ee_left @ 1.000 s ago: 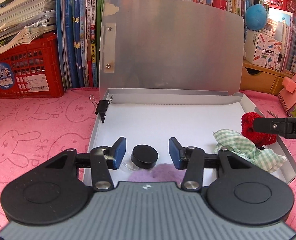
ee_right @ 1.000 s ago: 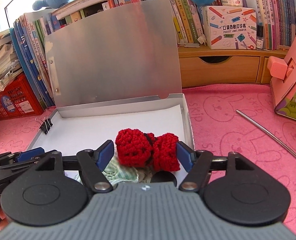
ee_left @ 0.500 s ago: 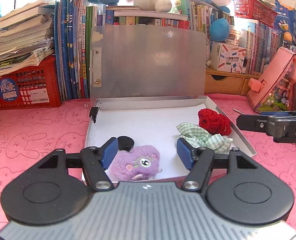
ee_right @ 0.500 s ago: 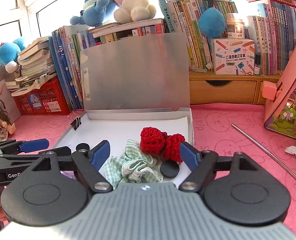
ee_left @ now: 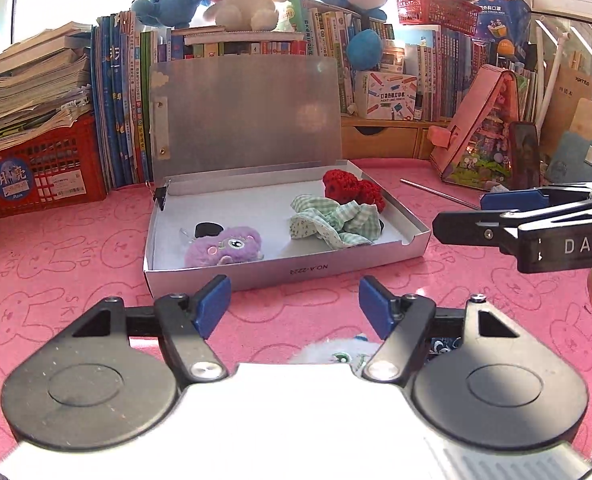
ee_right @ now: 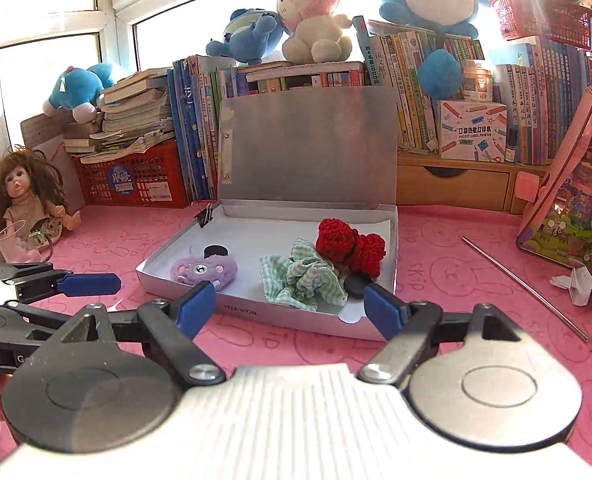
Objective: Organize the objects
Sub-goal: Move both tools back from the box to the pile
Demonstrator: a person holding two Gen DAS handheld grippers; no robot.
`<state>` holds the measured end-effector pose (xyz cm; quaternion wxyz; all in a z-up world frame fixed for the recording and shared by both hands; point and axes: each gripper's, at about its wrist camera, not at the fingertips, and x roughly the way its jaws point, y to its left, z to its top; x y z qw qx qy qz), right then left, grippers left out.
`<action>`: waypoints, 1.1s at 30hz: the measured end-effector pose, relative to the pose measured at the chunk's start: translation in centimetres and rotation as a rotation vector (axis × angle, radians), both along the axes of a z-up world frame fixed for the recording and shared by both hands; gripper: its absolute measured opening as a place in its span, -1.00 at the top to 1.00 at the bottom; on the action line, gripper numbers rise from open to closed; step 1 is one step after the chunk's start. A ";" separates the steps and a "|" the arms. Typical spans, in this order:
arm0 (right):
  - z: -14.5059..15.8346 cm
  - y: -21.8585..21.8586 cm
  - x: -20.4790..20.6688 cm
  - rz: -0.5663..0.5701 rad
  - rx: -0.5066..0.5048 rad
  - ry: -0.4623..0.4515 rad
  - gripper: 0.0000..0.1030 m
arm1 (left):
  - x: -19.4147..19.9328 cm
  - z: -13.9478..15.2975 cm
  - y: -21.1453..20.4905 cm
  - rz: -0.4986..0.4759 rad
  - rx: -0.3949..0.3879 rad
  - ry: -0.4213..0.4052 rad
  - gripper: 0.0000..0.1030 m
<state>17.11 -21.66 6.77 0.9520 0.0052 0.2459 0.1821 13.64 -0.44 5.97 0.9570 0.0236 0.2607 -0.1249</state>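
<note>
In the left wrist view, your left claw (ee_left: 291,306) is in front of the silver box (ee_left: 287,270), over the pink counter (ee_left: 55,240). Its jaws have just been opening and they stand apart with nothing between them. Your right claw (ee_left: 496,216) comes in from the right edge, beside the box; from this side you cannot tell how wide it is. The lid (ee_left: 247,116) stands up against the books. Inside the box you have the purple plush (ee_left: 223,246) near the front left corner, with a black round cap (ee_left: 207,230) just behind it. On the right side lies the green checked cloth (ee_left: 332,222), and the red crochet piece (ee_left: 352,190) is behind it, touching it. A black binder clip (ee_left: 160,196) sits on the left wall.

In the right wrist view, your right claw (ee_right: 289,306) is also before the box (ee_right: 296,316). Its jaws have just been opening too, they are wide and empty. Your left claw (ee_right: 87,284) shows at the left, holding nothing. The same things lie in the box, and a second black cap (ee_right: 358,286) shows at the front right corner, beside the cloth.

I judge the collecting is mostly done. Outside the box there remain a metal rod (ee_right: 524,284) and some folded paper (ee_right: 574,280) on the counter at the right; whether these belong to the task you cannot tell. The lid is not yet closed.
</note>
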 end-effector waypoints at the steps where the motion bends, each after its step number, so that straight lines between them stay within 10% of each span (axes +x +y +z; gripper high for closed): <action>1: -0.2 0.1 -0.6 0.007 -0.006 -0.003 -0.74 | -0.7 -0.2 -0.1 -0.007 -0.004 -0.001 -0.47; 33: -6.6 1.6 -6.8 0.050 -0.107 0.094 -0.78 | -11.2 -5.1 0.6 -0.036 -0.012 0.101 -0.44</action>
